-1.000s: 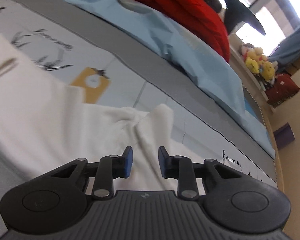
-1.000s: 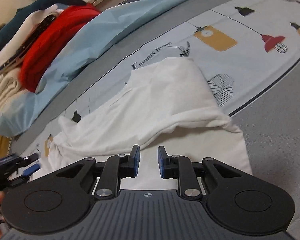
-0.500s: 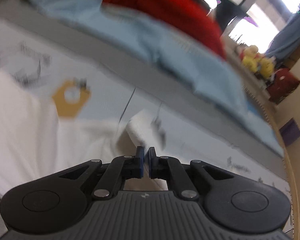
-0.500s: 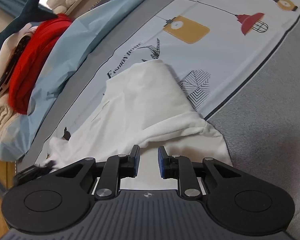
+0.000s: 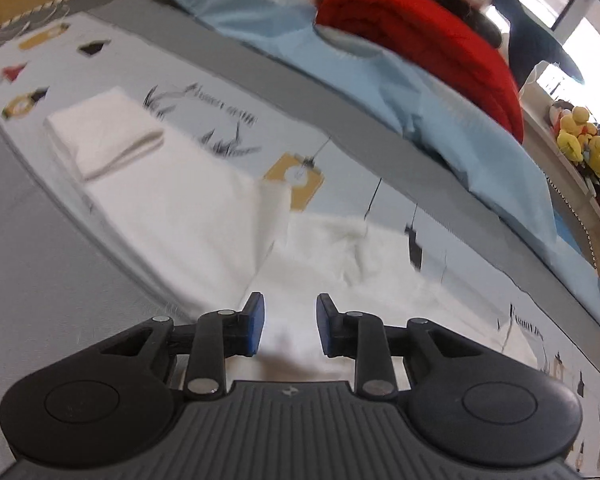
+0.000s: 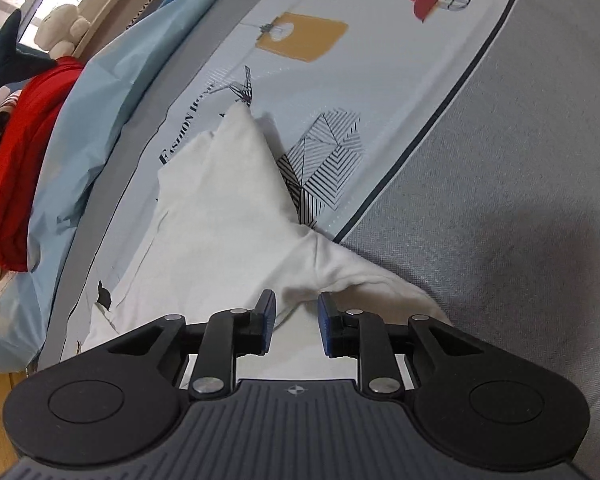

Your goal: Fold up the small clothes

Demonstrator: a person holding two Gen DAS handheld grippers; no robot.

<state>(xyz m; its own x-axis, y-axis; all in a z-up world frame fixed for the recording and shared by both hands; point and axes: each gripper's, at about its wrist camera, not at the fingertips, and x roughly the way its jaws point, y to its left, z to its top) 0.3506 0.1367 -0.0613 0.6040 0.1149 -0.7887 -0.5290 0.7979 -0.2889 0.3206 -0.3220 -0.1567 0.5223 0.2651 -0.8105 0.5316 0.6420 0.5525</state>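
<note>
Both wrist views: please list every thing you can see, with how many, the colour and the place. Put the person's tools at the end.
shirt: one, white, partly folded on the printed sheet, in front of both tongs
printed sheet: one, pale with lamp drawings and lettering, spread over the grey cover
grey cover: one, grey, under the sheet
blue cloth: one, light blue, crumpled along the far edge of the sheet
red cloth: one, red, piled on the blue cloth
yellow toys: a small group, count unclear, far shelf
left tongs: one, black with blue pads, open, over the shirt
right tongs: one, black with blue pads, open, over the shirt's near edge
</note>
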